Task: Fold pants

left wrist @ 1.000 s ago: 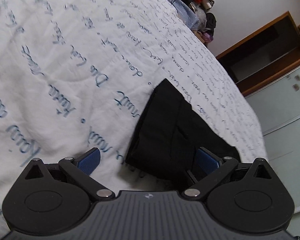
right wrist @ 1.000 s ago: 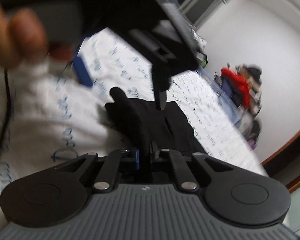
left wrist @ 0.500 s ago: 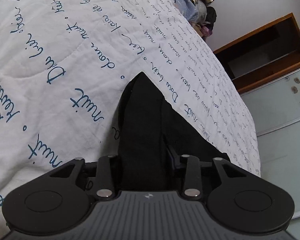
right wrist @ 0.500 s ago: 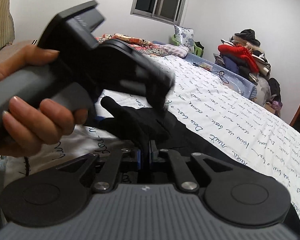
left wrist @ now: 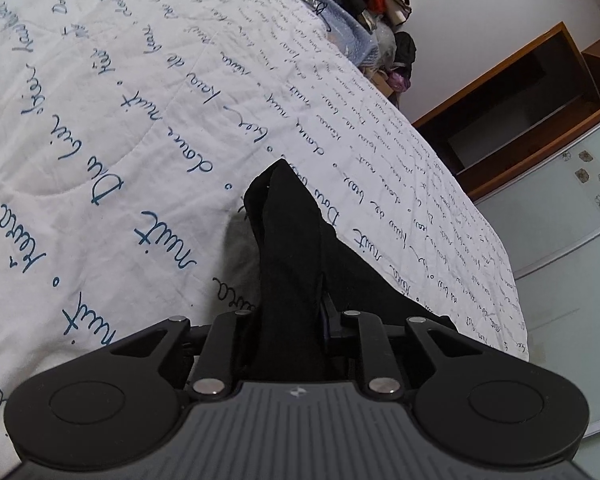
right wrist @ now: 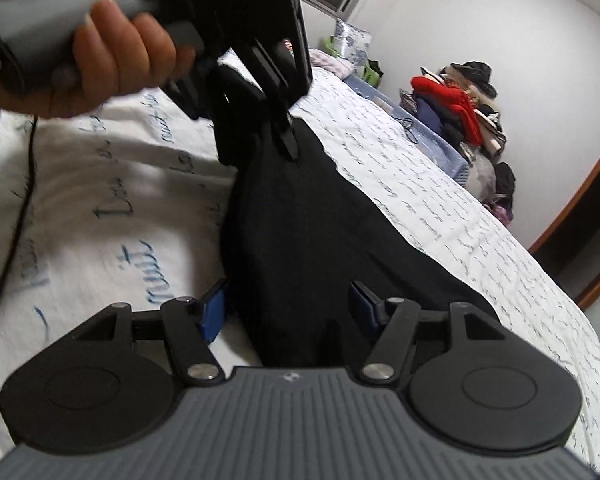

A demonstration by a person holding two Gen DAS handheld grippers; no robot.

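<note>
Black pants (left wrist: 296, 256) lie on a white quilt with blue script (left wrist: 120, 120). My left gripper (left wrist: 288, 320) is shut on a fold of the pants and holds it up off the quilt. It also shows in the right wrist view (right wrist: 260, 120), held by a hand (right wrist: 112, 56), with the pants (right wrist: 308, 224) hanging from it. My right gripper (right wrist: 290, 312) is open, its blue pads (right wrist: 214, 312) on either side of the cloth.
The bed's right edge (left wrist: 496, 280) drops to a pale floor. A wooden shelf unit (left wrist: 520, 92) stands against the wall. A heap of clothes (right wrist: 460, 108) sits at the bed's far end. A black cable (right wrist: 8, 240) runs at left.
My left gripper closed on the pants and lifted the fold. My right gripper, shut on the cloth before, has opened.
</note>
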